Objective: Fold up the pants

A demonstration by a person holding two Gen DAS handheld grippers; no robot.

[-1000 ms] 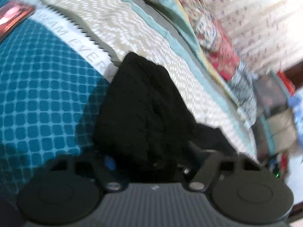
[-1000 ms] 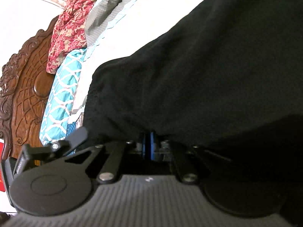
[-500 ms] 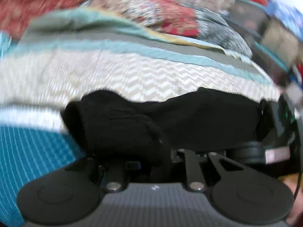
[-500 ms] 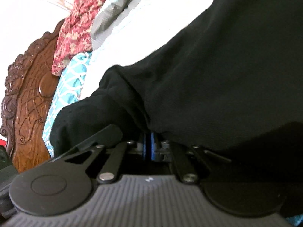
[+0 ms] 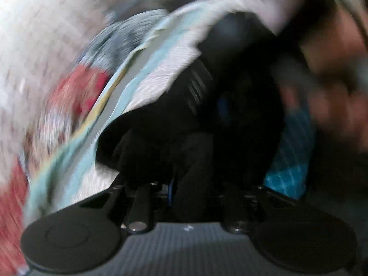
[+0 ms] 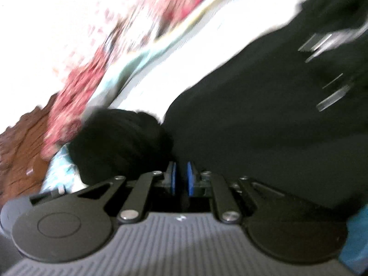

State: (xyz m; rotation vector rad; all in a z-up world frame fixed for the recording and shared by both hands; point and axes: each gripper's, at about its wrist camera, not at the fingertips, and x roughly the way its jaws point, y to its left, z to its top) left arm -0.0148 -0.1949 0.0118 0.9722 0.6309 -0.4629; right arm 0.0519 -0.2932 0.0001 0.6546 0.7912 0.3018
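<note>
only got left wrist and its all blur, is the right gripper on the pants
observer: right wrist view shows the right gripper with its blue pads a narrow gap apart, right under the black pants; whether cloth sits between them i cannot tell.
operator: is the cloth flat there
observer: no, a bunched fold lies just left of the pads.
operator: whats beyond it
observer: a carved wooden headboard at the far left edge.
</note>
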